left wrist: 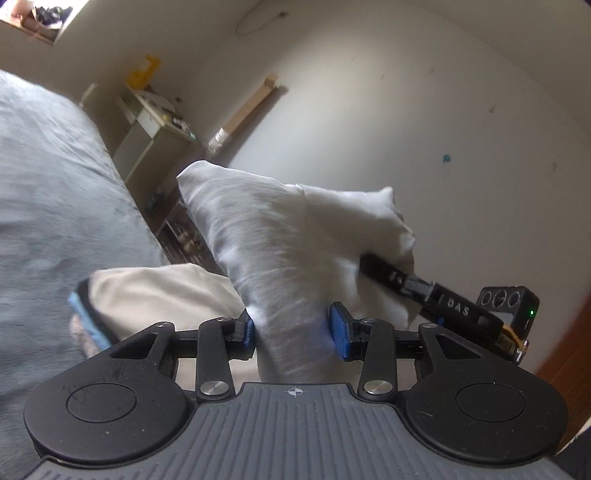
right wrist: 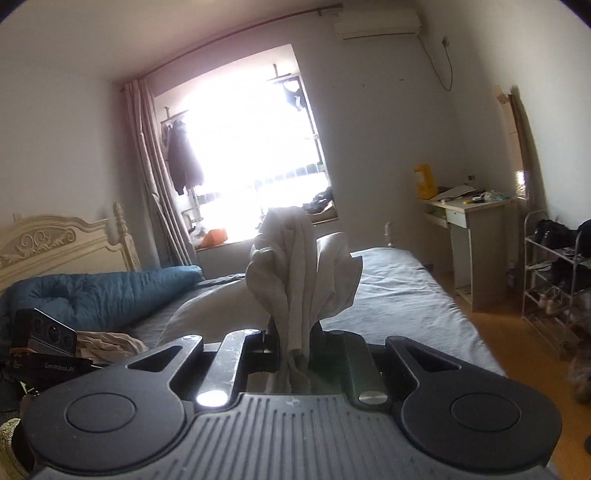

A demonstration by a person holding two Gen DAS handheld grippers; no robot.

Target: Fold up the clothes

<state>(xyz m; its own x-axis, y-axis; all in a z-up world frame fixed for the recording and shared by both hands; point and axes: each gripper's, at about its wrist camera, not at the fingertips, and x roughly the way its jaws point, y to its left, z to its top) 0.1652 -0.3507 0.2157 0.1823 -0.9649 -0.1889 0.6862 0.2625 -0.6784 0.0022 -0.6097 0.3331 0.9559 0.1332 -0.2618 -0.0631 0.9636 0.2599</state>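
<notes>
Left gripper (left wrist: 291, 332) clamping, jaws partly apart, on a thick bunch of the white garment (left wrist: 280, 236); right gripper (right wrist: 291, 350) pinching, jaws nearly together, a narrow gathered fold of the same garment (right wrist: 299, 269), both holding it raised above the grey bed (right wrist: 399, 291).

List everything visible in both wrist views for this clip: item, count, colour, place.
white garment: one, white, held up between both grippers above the bed
bed: one, grey sheet, cream carved headboard at left
quilt: one, blue, rolled near the headboard
cream clothes: one pile, cream, on the bed below the garment
desk: one, pale, against the right wall, yellow box on top
shoe rack: one, metal, right of the desk
window: one, bright, curtain at left
air conditioner: one, white, high on the wall
left hand-held gripper: black, blue pads, shut on the garment
right hand-held gripper: black, shut on the garment
</notes>
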